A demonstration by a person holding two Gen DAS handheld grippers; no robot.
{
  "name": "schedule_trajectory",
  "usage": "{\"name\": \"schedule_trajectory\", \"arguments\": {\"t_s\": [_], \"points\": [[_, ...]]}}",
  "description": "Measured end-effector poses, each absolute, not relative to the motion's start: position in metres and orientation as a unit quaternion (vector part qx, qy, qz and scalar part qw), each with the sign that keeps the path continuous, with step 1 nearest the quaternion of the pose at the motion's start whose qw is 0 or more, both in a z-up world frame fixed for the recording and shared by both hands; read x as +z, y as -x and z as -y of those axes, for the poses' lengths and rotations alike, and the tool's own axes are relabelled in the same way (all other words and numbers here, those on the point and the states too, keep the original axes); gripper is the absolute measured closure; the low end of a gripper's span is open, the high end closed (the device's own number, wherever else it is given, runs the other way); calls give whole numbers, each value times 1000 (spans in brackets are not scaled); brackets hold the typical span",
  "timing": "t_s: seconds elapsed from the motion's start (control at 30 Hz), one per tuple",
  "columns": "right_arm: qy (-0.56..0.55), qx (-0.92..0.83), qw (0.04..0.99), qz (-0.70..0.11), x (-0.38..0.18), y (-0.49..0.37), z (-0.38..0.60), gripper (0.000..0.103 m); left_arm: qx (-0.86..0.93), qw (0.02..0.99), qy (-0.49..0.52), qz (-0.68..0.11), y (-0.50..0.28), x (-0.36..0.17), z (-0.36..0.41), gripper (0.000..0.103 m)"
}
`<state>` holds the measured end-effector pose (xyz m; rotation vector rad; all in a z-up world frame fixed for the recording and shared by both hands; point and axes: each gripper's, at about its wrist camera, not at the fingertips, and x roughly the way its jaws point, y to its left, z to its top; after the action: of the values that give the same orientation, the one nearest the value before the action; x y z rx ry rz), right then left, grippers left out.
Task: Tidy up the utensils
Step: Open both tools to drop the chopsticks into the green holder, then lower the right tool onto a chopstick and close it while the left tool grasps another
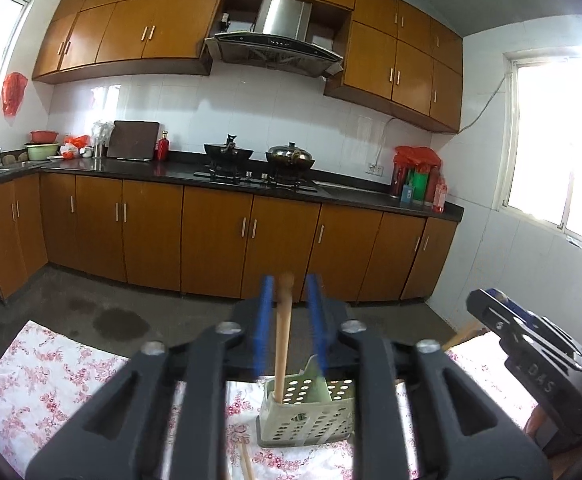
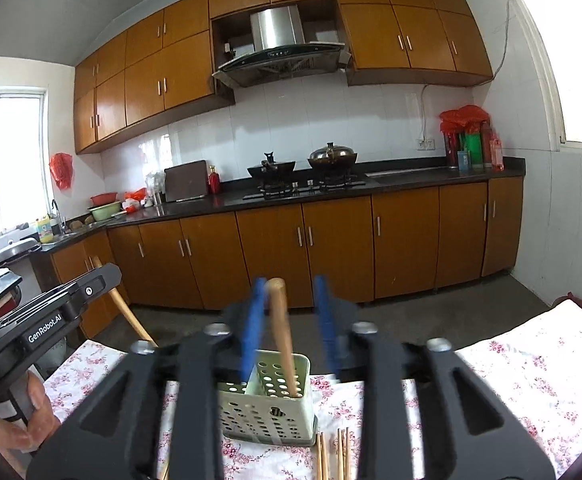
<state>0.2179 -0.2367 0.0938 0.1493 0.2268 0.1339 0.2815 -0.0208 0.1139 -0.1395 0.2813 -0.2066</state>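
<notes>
Wooden stick (image 1: pixel 282 332): upright in the left wrist view, lower end inside the utensil holder, rounded top between the blue pads.
Same kind of stick, right wrist view: leaning slightly, foot in the holder's right-hand compartment; cannot tell whether one stick or two across the views.
Utensil holder (image 2: pixel 269 408): pale green perforated plastic, standing on the surface, divided by an inner wall.
Left gripper (image 1: pixel 291 304): jaws apart, narrow gaps on both sides of the stick, no pad pressing on it.
Right gripper (image 2: pixel 291 286): jaws apart, wider than the left pair; stick between them, much nearer the left pad, contact at the tip too blurred to tell.
Chopsticks (image 2: pixel 333 456): several lying flat on the cloth just in front of the holder, outside it.
Surface (image 2: pixel 531 368): covered with a white cloth printed with pink flowers.
Hand (image 2: pixel 31 412): wrapped around the left gripper's handle at the left edge of the right wrist view.
Background: orange-brown kitchen cabinets, dark worktop, two pans on the hob.
</notes>
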Motion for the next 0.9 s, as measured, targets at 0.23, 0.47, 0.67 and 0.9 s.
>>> {"name": "schedule_trajectory", "arguments": {"t_s": [0.23,0.47,0.67,0.9], "points": [[-83,41,989,-115,101,-183,261,66,-99,983,90,-129,-244,124,-8,66],[-79,21,959,-271,17,-176,281,70,-48,975,73,-206,-200,74,-39,60],[-63,57,903,-421,-80,-179,265,88,-33,935,62,-349,-190,-24,-52,64],[-62,55,887,-455,-104,-182,259,91,-54,904,52,-420,-179,-85,-43,72]]}}
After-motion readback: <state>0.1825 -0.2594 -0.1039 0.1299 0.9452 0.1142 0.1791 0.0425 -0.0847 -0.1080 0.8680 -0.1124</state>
